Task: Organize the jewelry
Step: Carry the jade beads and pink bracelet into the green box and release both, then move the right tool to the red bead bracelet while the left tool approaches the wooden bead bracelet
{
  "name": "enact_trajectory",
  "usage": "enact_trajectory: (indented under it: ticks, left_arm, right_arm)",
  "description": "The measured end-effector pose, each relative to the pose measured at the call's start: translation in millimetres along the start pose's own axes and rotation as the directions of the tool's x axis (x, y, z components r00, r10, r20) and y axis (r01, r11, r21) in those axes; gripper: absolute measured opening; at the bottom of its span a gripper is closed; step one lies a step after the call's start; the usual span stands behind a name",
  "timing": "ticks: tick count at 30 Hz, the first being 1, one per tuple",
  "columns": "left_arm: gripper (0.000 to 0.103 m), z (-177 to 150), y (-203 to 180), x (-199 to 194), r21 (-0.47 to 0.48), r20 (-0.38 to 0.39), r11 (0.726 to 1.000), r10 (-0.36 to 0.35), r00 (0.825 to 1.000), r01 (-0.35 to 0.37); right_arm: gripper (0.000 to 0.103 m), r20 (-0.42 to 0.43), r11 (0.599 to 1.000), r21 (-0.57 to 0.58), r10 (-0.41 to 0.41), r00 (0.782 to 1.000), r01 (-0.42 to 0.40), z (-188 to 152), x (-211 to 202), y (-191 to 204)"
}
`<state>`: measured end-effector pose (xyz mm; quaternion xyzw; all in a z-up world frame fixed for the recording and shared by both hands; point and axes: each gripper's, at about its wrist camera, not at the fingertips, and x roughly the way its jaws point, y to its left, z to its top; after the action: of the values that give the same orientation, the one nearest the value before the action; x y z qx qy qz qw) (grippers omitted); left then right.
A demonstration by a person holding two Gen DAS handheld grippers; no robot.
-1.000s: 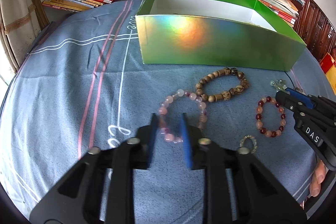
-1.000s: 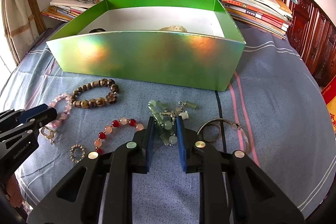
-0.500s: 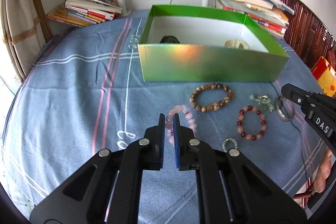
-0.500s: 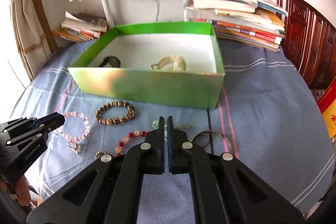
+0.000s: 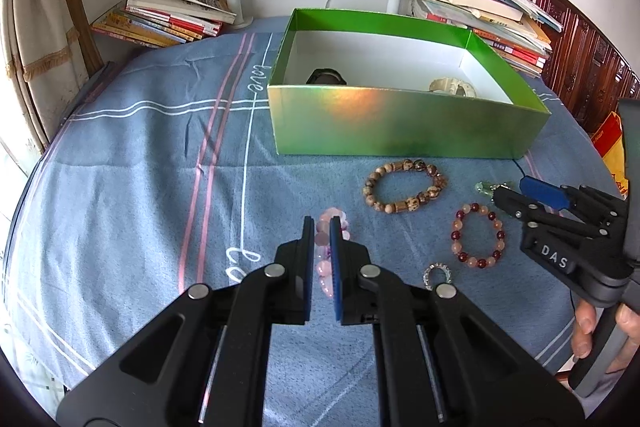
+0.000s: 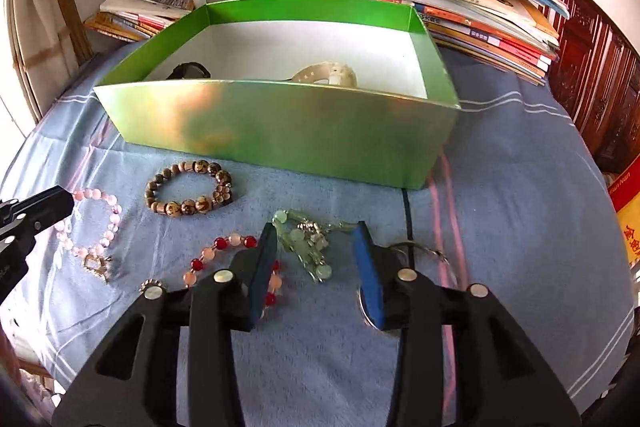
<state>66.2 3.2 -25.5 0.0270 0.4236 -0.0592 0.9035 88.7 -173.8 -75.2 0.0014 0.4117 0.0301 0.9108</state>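
The left gripper [image 5: 321,227] pinched the pink bead bracelet [image 5: 325,259] against the blue cloth [image 5: 140,187]. The right gripper [image 6: 316,239] stood spread wide around the pale green charm piece [image 6: 306,243]. Beyond lay the brown bead bracelet [image 6: 188,187], then the green box [image 6: 280,123].

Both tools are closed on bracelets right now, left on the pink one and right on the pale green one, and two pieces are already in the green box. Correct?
Not quite. The right tool is open: the right wrist view shows its jaws spread either side of the pale green bracelet, which lies on the cloth. The left tool is closed on the pink bracelet, and the green box does hold two pieces.
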Motion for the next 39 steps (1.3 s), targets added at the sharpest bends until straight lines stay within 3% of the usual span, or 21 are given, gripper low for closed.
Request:
enact_trajectory:
  ticks: [4,5,8,19,26,31,39]
  left_arm:
    - [0.008,-1,2,8,-0.004,-0.018,1.0,0.001,1.0,-0.002]
    - [0.008,-2,2,10,-0.005,-0.023,1.0,0.001,1.0,-0.001]
    - [0.008,-2,1,12,-0.007,-0.029,1.0,-0.005,1.0,0.005]
    - [0.008,24,-1,-23,0.011,0.048,0.998,-0.055,0.997,0.055]
    - [0.008,77,-11,-57,0.059,0.144,0.994,-0.105,0.984,0.097]
    - [0.008,123,-30,-31,0.077,0.173,0.994,-0.084,0.981,0.072]
    - [0.008,148,-49,49,0.108,0.087,0.994,-0.037,0.996,0.027]
  right_arm:
    - [0.038,-0.019,1.0,-0.014,0.007,1.0,-0.007,-1,6,3]
    - [0.023,-0.023,1.0,-0.016,0.011,1.0,-0.012,-1,8,4]
    - [0.017,-0.032,0.999,-0.007,0.037,0.999,-0.037,-2,7,4]
    - [0.016,0.11,0.994,0.03,0.102,0.989,-0.106,21,-57,-8]
    - [0.016,0.227,0.995,0.03,0.086,0.97,-0.095,69,-87,-15]
    - [0.016,0.187,0.997,0.056,0.04,0.982,-0.052,101,-51,-22]
    - [0.016,0.058,0.998,0.07,-0.005,0.998,0.001,110,23,-32]
